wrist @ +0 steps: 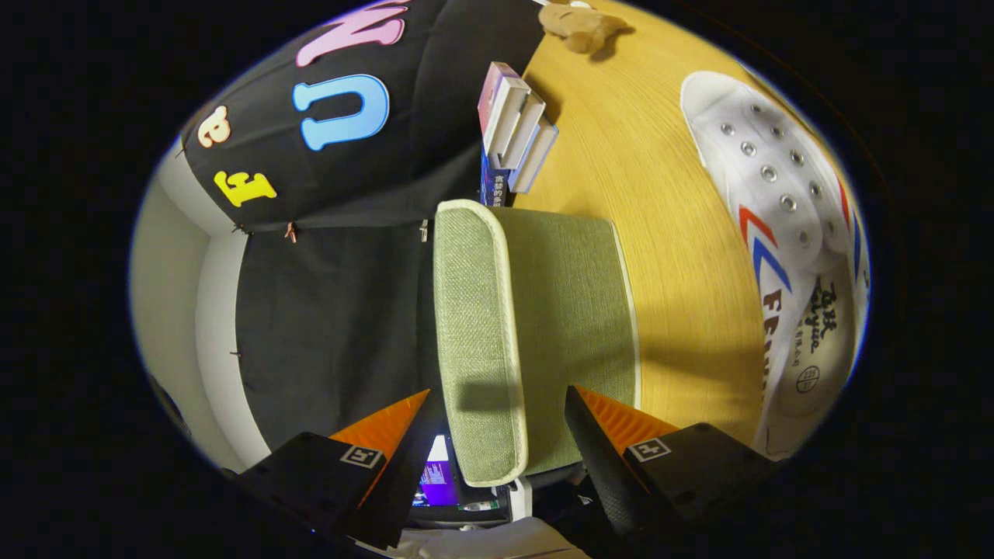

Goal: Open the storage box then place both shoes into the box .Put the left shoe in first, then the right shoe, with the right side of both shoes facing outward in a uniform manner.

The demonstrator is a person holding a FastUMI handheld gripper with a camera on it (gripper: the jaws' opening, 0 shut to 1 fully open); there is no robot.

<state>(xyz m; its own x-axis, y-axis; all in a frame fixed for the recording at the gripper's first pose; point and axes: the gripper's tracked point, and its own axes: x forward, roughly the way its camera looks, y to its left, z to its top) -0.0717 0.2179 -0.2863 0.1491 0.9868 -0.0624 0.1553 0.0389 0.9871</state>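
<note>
We find the tool (497, 415) rolled sideways with its fingers apart, straddling the near end of the green fabric storage box (536, 334); we cannot tell whether either finger touches it. The box's cream-piped lid edge runs straight ahead between the fingers. We note a white shoe (784, 248) with red and blue stripes lying on the wooden counter (660, 233) well apart from the box, bare counter between them. Beyond the box's far end stand some books (516, 132), and farther off a brown plush toy (582, 27).
</note>
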